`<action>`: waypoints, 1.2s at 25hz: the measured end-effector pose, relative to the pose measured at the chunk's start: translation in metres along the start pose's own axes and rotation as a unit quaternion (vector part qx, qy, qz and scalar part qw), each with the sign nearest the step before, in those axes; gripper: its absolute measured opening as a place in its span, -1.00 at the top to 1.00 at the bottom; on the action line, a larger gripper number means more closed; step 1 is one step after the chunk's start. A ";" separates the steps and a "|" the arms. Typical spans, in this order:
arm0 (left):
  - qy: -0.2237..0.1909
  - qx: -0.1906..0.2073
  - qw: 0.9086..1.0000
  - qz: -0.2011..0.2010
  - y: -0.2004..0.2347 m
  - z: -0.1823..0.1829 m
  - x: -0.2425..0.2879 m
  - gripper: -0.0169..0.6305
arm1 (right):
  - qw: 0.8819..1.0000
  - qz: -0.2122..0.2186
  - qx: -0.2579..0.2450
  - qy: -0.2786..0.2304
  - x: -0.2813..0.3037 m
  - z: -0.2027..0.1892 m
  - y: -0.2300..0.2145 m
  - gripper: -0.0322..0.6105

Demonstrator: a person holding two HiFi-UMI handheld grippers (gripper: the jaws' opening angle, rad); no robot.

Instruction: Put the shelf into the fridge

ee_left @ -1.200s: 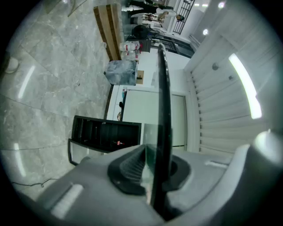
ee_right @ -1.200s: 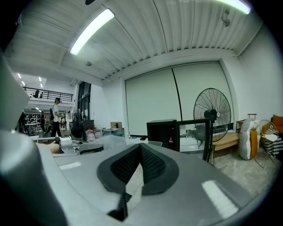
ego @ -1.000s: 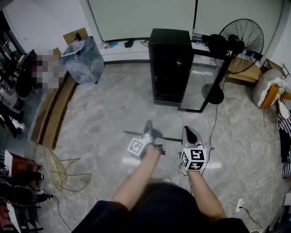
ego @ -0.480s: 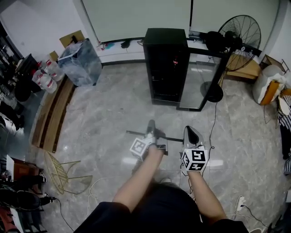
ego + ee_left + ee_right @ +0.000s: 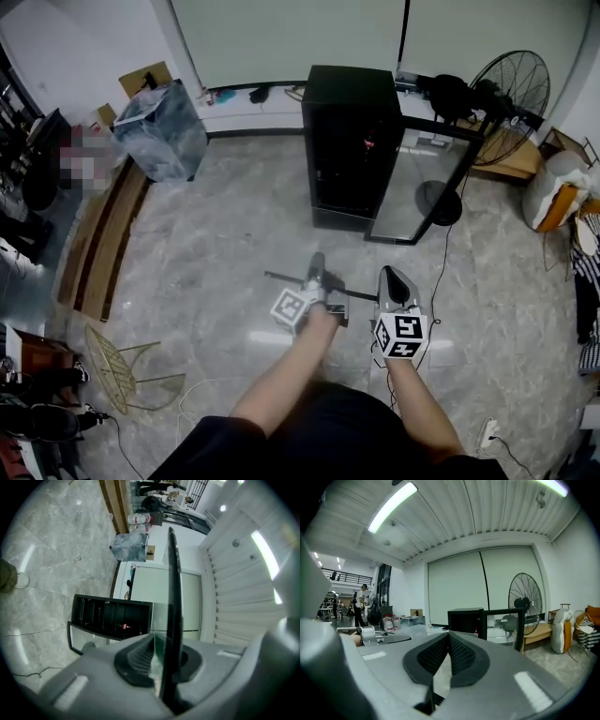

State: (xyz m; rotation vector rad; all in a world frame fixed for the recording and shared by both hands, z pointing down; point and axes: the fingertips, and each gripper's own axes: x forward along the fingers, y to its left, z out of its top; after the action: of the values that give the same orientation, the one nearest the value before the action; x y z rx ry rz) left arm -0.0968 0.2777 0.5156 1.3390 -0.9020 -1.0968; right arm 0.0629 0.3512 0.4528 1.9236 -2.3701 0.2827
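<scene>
Grey marble floor [image 5: 234, 216] runs to white wall panels [image 5: 281, 37], a standing fan [image 5: 511, 94] at right.

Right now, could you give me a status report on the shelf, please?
Left hand-held gripper shut on shelf. Right hand-held gripper shut, empty. Fridge ahead, glass door open. Nothing seen blocking the path.
</scene>
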 end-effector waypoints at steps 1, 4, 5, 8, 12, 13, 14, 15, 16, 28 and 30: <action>0.003 -0.003 1.000 0.002 0.001 0.006 0.012 0.88 | 1.000 0.000 -0.001 0.000 0.014 0.004 0.002 0.90; 0.011 -0.001 1.000 0.001 0.002 0.025 0.047 0.89 | 1.000 0.004 0.000 0.004 0.055 0.012 0.006 0.90; 0.014 0.003 1.000 0.002 0.005 0.030 0.059 0.89 | 1.000 0.003 -0.001 0.007 0.068 0.014 0.006 0.90; 0.021 0.009 1.000 0.015 0.018 0.046 0.094 0.89 | 1.000 -0.007 0.001 0.008 0.104 0.024 0.002 0.90; 0.025 -0.001 1.000 0.017 0.006 0.059 0.131 0.89 | 1.000 -0.017 0.006 0.013 0.142 0.034 0.000 0.90; 0.028 0.000 0.999 0.018 0.006 0.062 0.140 0.88 | 1.000 -0.021 0.007 0.015 0.150 0.035 -0.002 0.90; 0.030 0.001 0.999 0.019 0.007 0.065 0.149 0.89 | 1.000 -0.024 0.007 0.017 0.158 0.035 -0.004 0.90; 0.031 0.000 0.999 0.021 0.008 0.068 0.157 0.88 | 0.999 -0.027 0.008 0.019 0.166 0.036 -0.006 0.90; 0.032 -0.001 0.999 0.022 0.008 0.071 0.166 0.88 | 0.999 -0.029 0.009 0.020 0.173 0.037 -0.007 0.90; 0.053 -0.015 0.998 0.030 0.028 0.116 0.234 0.89 | 0.998 -0.051 0.005 0.028 0.253 0.045 0.010 0.90; 0.059 -0.014 0.998 0.029 0.029 0.122 0.244 0.88 | 0.998 -0.058 0.004 0.028 0.263 0.046 0.012 0.90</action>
State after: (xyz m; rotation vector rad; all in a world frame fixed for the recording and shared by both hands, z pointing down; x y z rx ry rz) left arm -0.1448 0.0079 0.5277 1.3321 -0.8305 -0.9708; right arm -0.0014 0.0921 0.4525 2.0188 -2.2166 0.3349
